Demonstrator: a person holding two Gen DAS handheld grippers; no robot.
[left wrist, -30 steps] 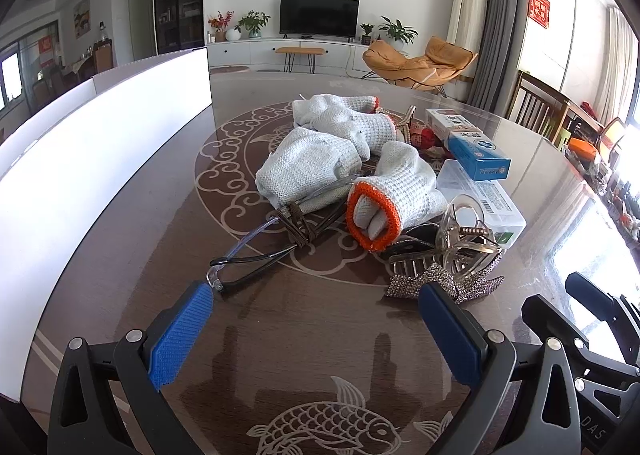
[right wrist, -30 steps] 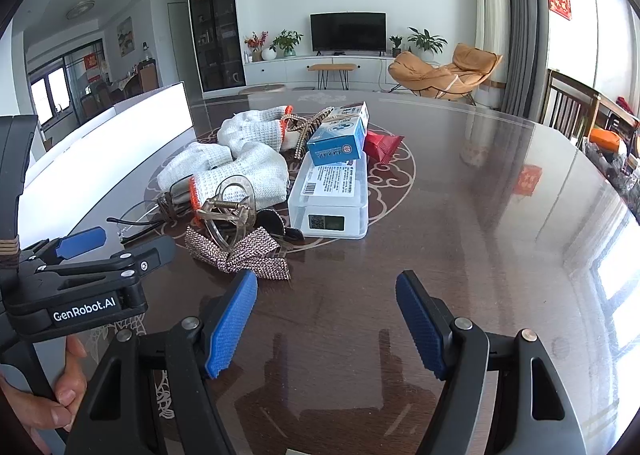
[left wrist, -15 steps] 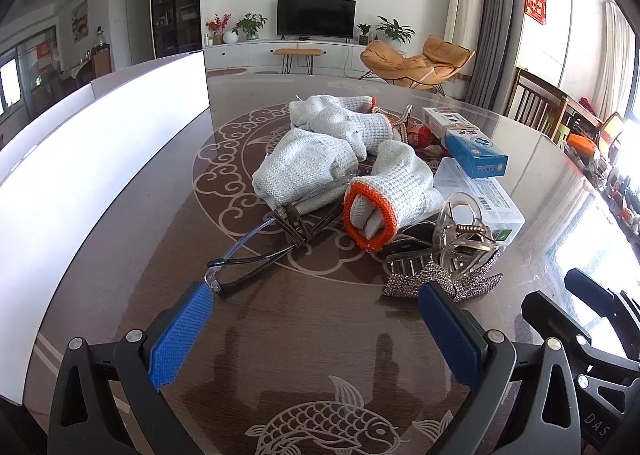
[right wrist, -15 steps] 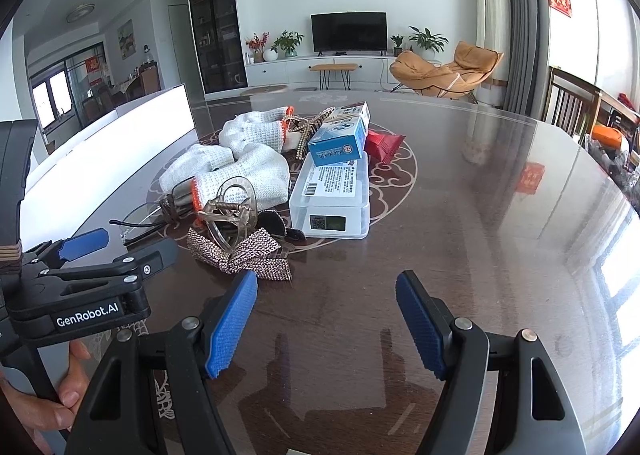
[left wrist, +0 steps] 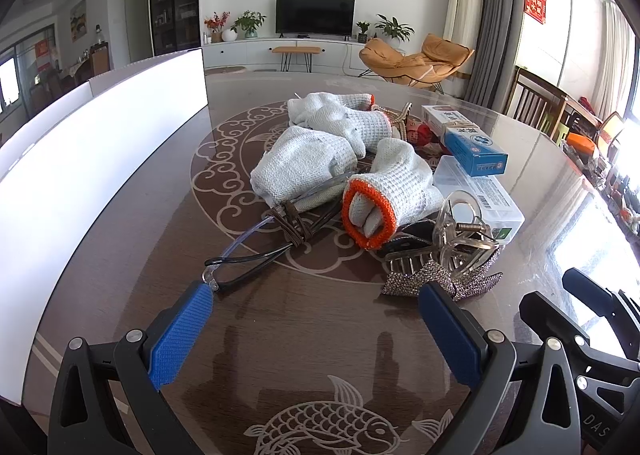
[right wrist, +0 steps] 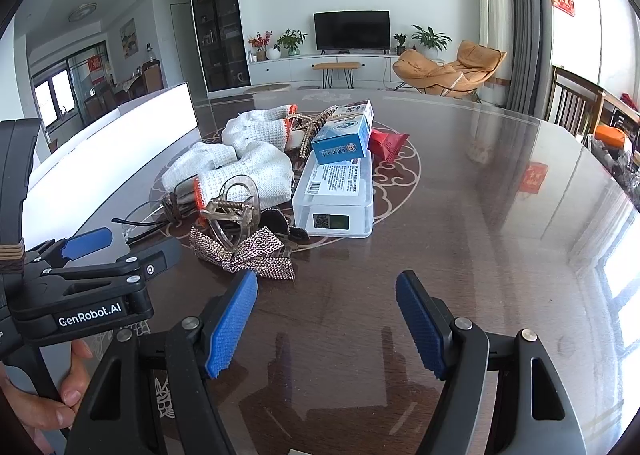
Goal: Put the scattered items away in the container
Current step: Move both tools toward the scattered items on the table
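Scattered items lie in a heap at the table's middle. White knit gloves [left wrist: 312, 159] with orange cuffs lie over a pair of glasses [left wrist: 244, 259]. Beside them are a clear hair claw [left wrist: 460, 231], a sequined bow [right wrist: 248, 251], a clear plastic box [right wrist: 340, 191], a blue carton [right wrist: 344, 135] and a red packet [right wrist: 386, 143]. The white container [left wrist: 100, 159] stands along the left. My left gripper [left wrist: 316, 295] is open just short of the glasses. My right gripper [right wrist: 326, 283] is open over bare table, right of the bow. Nothing is between either pair of fingers.
The dark glossy table [right wrist: 500, 215] stretches bare to the right of the heap. A person's hand [right wrist: 48, 407] holds the left gripper's handle at the lower left of the right wrist view. Wooden chairs [left wrist: 536, 103] stand at the far right edge.
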